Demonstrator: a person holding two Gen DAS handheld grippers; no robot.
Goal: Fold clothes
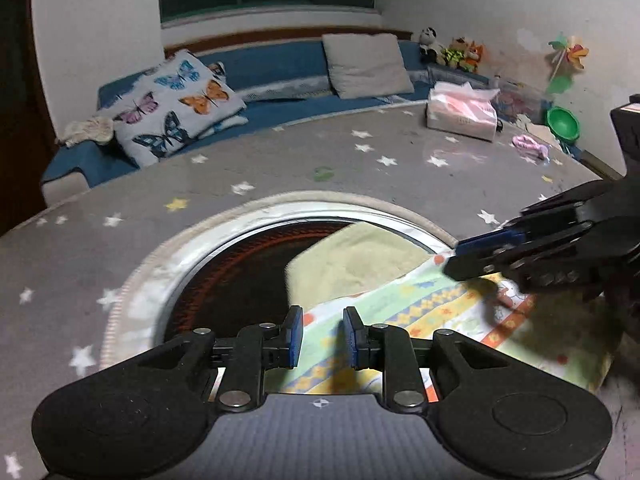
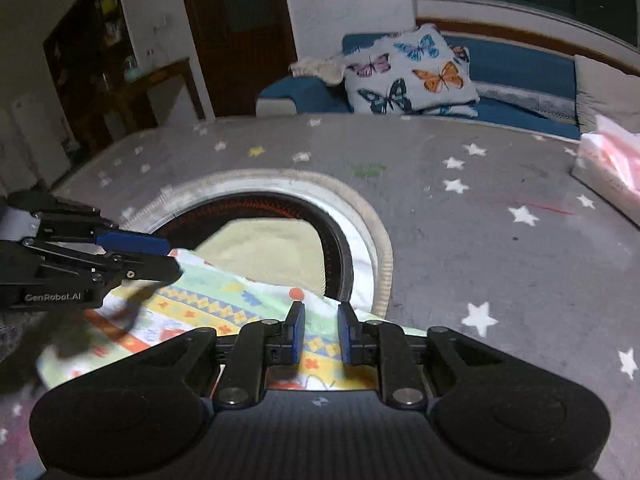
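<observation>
A small patterned garment [image 1: 404, 312] with green, yellow and orange bands lies on the table, folded over so its plain pale yellow underside [image 1: 352, 260] shows; it also shows in the right wrist view [image 2: 224, 300]. My left gripper [image 1: 322, 336] is open, hovering over the garment's near left edge with nothing between its pads. My right gripper [image 2: 320, 332] is open over the garment's right edge. Each gripper shows side-on in the other's view, the right [image 1: 472, 254] and the left [image 2: 160, 256], both near the fold line.
The table wears a grey star-print cover [image 1: 280, 160] with a round opening showing a dark heater ring [image 1: 240, 276]. A tissue pack [image 1: 460, 114], a pink item [image 1: 530, 146] and a green bowl [image 1: 562, 122] lie at the far right. A blue sofa with cushions [image 1: 176, 104] stands behind.
</observation>
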